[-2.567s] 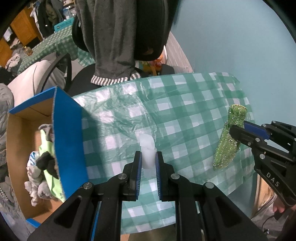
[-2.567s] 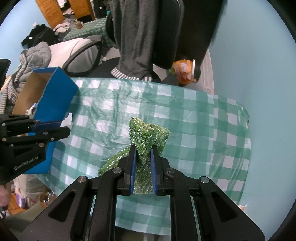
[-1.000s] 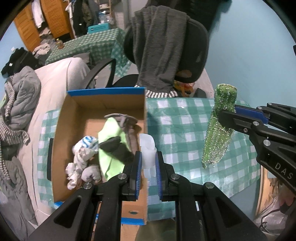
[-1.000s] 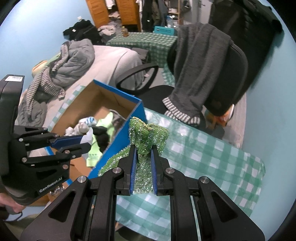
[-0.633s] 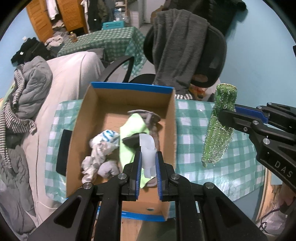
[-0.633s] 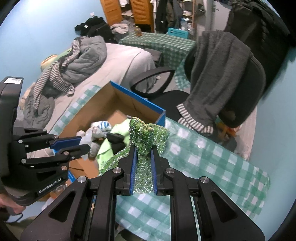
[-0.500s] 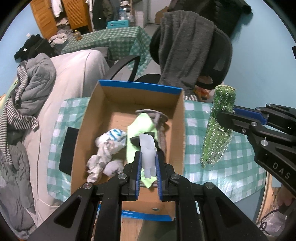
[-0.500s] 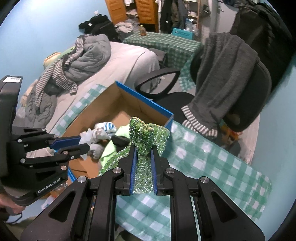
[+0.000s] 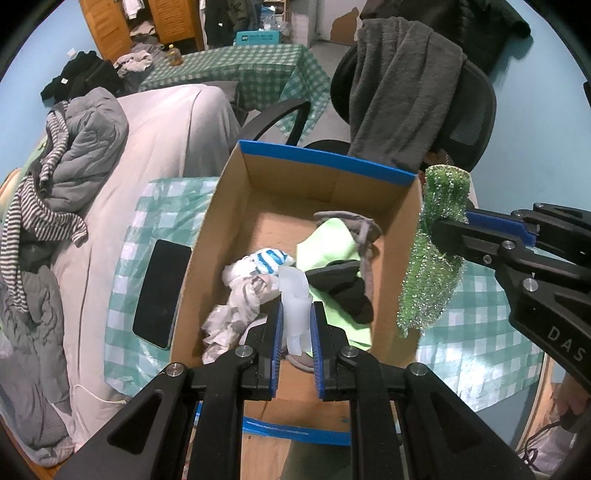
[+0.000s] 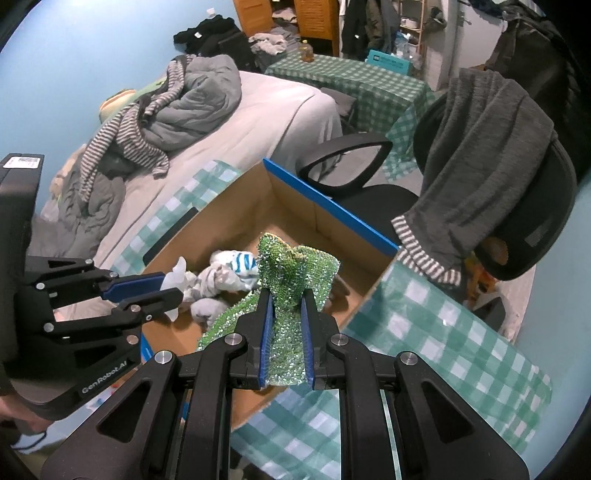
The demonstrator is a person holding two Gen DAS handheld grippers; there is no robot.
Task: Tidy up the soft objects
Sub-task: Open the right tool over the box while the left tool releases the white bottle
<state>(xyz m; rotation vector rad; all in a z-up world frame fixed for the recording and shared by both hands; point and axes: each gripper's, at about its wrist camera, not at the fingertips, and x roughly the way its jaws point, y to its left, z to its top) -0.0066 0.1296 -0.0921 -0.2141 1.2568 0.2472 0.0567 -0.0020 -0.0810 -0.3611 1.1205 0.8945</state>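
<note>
Between the right gripper's [image 10: 286, 325] jaws, a glittery green cloth [image 10: 295, 273], pinched.

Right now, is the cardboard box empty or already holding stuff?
Holding stuff. The cardboard box has a striped sock bundle, lime cloth and dark sock inside.

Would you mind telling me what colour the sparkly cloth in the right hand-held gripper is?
Glittery green sequinned cloth, clearest in the right wrist view.

Cluttered bedroom: bed [image 10: 266, 110], strewn clothes [image 10: 184, 96], wooden wardrobe [image 9: 122, 22].
</note>
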